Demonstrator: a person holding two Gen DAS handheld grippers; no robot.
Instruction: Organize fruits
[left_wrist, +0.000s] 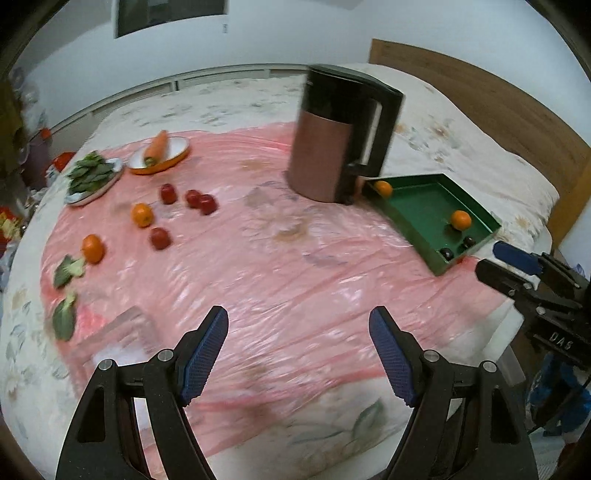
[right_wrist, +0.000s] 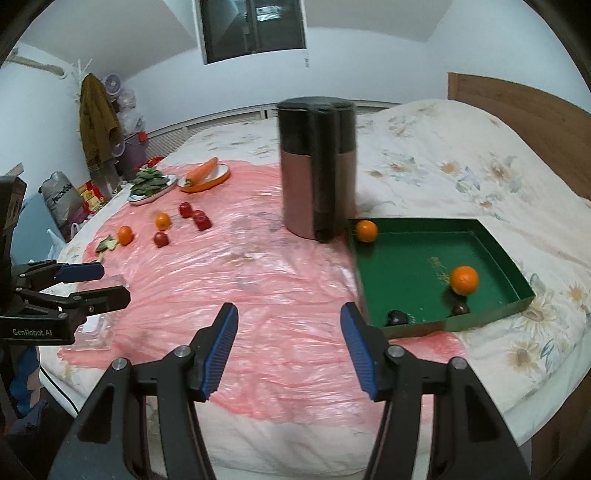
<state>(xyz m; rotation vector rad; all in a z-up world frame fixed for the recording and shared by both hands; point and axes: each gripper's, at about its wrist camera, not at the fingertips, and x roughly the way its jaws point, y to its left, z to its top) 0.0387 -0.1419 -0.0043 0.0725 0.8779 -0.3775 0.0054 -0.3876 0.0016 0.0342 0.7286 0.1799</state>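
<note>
Both of your grippers hang empty over the near edge of the pink plastic sheet (left_wrist: 295, 266): the left gripper (left_wrist: 299, 350) has its jaws spread wide with only sheet between the blue pads, and the right gripper (right_wrist: 288, 347) stands just as wide, holding nothing. That suits the gap between fetches, since neither is near any fruit.

The green tray (right_wrist: 495, 243) sits on your right, just beside the tall copper-and-black kettle (right_wrist: 317, 166), and serves as the collecting place: two oranges (right_wrist: 464, 280) and two small dark fruits (right_wrist: 397, 317) already lie in it. The dark ones rest against the near wall, probably because the soft bedding tips the tray toward you.

The fruit left to sort lies well apart on the far left: two loose oranges (left_wrist: 142, 215) and four red fruits (left_wrist: 168, 193) scattered near the plate of greens (left_wrist: 92, 177) and the carrot (left_wrist: 157, 146) on its dish. Your left gripper is the natural one to reach them
</note>
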